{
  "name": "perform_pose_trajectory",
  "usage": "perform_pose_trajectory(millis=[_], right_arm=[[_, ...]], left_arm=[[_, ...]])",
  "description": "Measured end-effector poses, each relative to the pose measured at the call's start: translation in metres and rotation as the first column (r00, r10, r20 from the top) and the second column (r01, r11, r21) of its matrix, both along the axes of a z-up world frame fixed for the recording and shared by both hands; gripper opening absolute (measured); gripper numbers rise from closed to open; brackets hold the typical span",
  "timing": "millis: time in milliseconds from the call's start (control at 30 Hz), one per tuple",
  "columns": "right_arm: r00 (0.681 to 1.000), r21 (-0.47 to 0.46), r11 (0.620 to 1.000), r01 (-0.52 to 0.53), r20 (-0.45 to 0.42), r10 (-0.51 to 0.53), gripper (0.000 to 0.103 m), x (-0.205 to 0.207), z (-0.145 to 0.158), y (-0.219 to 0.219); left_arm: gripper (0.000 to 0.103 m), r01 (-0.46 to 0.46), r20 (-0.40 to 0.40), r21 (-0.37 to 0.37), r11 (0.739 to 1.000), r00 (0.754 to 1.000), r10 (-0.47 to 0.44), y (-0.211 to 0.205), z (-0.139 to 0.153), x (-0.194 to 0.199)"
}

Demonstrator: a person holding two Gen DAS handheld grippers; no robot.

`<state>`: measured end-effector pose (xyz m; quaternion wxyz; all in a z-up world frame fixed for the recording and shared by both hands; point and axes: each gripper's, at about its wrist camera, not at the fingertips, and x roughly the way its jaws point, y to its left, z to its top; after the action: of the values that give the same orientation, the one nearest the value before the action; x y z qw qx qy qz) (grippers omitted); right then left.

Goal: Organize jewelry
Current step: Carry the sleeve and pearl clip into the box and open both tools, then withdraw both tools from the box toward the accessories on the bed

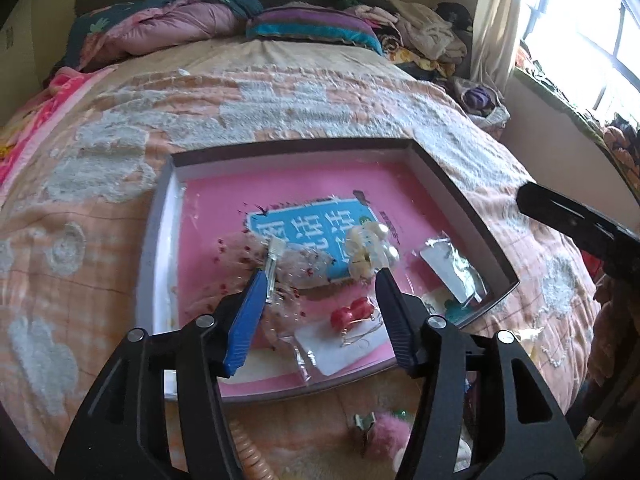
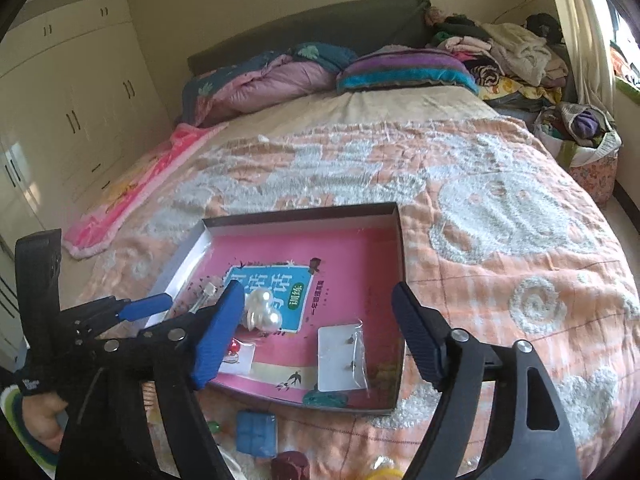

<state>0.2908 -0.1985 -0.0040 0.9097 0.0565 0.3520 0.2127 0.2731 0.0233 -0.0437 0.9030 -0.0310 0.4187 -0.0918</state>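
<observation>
While jaws gape | tray (image 1: 464, 184): one pearl clip (image 1: 370, 250), two red earrings (image 1: 354, 312)

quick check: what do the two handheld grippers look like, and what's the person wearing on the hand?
Both are matte black linkage frames with silver pivot bolts and ribbed blue finger pads: left gripper, right gripper. Slotted cutouts run along the outer arms. The hand holding the left one wears a black strap with small white lettering. No cables visible.

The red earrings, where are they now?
In the left wrist view the red earrings lie on a white card in the shallow box, near its front edge, just below the pearl hair clip.
</observation>
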Motion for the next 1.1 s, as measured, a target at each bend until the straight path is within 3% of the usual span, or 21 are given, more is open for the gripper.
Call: perform_pose_trajectory(millis=[200,267,300,433,1100], right_arm=[[0.999,-0.018,1.0,0.005,0.045,-0.004,0.081,-0.017,0.018,-0.001],[0.998,-0.024,1.0,0.005,0.067,-0.004,0.084,-0.025,0.026,-0.002],[0.997,-0.023,1.0,0.008,0.077,-0.007,0.09,-0.029,0.03,-0.002],[0.992,-0.019,1.0,0.008,0.125,-0.006,0.092,-0.047,0.046,-0.005],[0.965,-0.006,1.0,-0.01,0.261,0.011,0.092,-0.132,0.107,-0.014]], left_arm=[[0.065,-0.032,0.049,0.005,0.999,0.998,0.032,0.008,0.027,-0.012],[0.076,-0.043,0.065,0.008,0.999,0.997,0.043,0.01,0.037,-0.018],[0.079,-0.049,0.071,0.01,0.999,0.996,0.048,0.011,0.04,-0.022],[0.094,-0.088,0.11,0.016,0.996,0.99,0.085,0.015,0.057,-0.039],[0.094,-0.118,0.218,-0.002,0.993,0.969,0.116,0.024,0.114,-0.108]])
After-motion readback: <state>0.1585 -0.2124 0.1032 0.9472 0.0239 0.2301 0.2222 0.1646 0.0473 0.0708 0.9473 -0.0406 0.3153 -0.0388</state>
